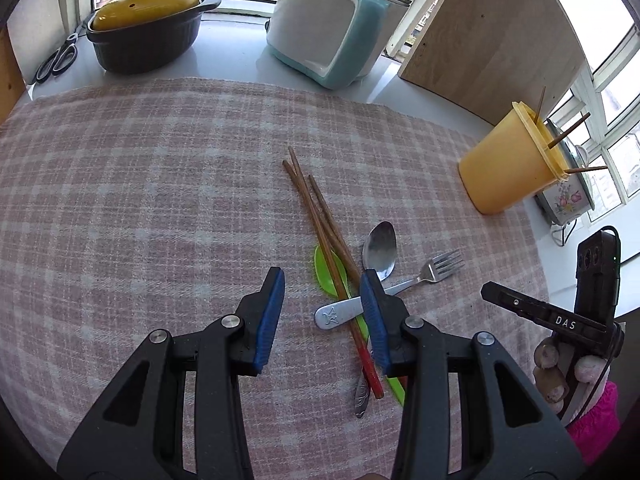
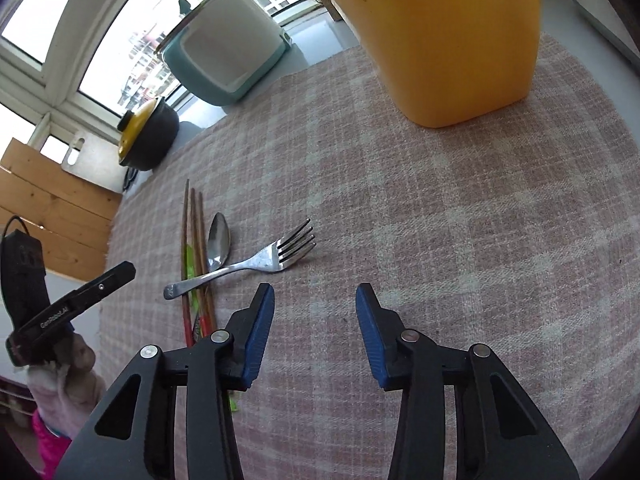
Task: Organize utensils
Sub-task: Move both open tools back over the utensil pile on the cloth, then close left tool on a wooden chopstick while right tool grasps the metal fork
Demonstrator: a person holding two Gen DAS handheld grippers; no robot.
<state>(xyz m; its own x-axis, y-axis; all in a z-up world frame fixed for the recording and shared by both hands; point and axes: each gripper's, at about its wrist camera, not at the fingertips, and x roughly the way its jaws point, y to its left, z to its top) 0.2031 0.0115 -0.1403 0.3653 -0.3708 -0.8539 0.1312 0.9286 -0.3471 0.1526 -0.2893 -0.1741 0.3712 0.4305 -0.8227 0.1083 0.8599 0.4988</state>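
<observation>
A heap of utensils lies on the pink checked cloth (image 1: 140, 184): brown chopsticks (image 1: 316, 208), a steel spoon (image 1: 380, 248), a steel fork (image 1: 436, 266) and a green plastic spoon (image 1: 326, 268). My left gripper (image 1: 323, 312) is open just above the heap's near-left side, its right pad over the fork handle. A yellow holder cup (image 1: 508, 164) with three chopsticks in it stands at the right. In the right wrist view my right gripper (image 2: 315, 322) is open and empty over bare cloth, right of the fork (image 2: 264, 258) and in front of the cup (image 2: 444, 32).
At the back stand a dark pot with a yellow lid (image 1: 148, 28), a white and teal cooker (image 1: 336, 28), black scissors (image 1: 58, 58) and a wooden board (image 1: 496, 36). A flowered appliance (image 1: 566, 196) sits behind the cup. The cloth's right edge lies near the cup.
</observation>
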